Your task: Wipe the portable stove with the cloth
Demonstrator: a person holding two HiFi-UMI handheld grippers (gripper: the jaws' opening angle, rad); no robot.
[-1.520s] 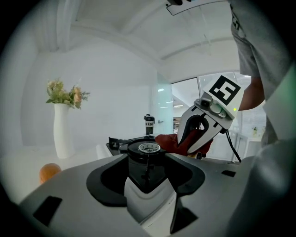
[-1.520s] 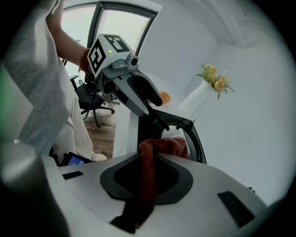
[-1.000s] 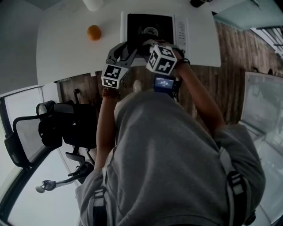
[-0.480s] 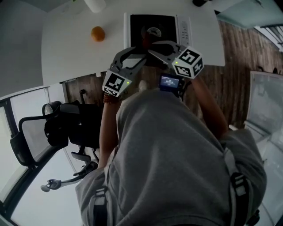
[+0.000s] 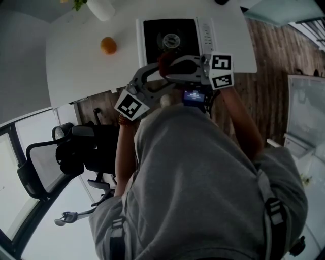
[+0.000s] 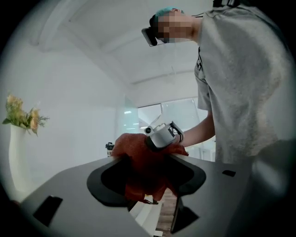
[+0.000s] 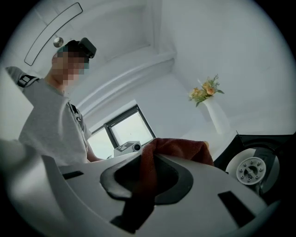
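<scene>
The portable stove (image 5: 170,36) (image 7: 252,170), black top in a white case, sits at the table's near edge. Both grippers hover level above its front, facing each other. A red cloth (image 5: 163,61) (image 6: 138,159) (image 7: 180,148) hangs bunched between them. My right gripper (image 5: 168,65) (image 7: 145,178) (image 6: 162,136) is shut on the cloth's fold. The jaws of my left gripper (image 5: 158,77) (image 6: 147,179) are opening wide; the cloth hangs in the gap between them without being pinched by them.
An orange (image 5: 107,45) lies on the white table (image 5: 76,61) left of the stove. A white vase with flowers (image 5: 100,7) (image 7: 210,106) (image 6: 18,139) stands at the back left. An office chair (image 5: 71,152) stands on the floor at the left.
Both grippers have risen off the stove with the cloth. The right gripper has rolled, its marker cube swinging out to the right. The left jaws have spread wider.
</scene>
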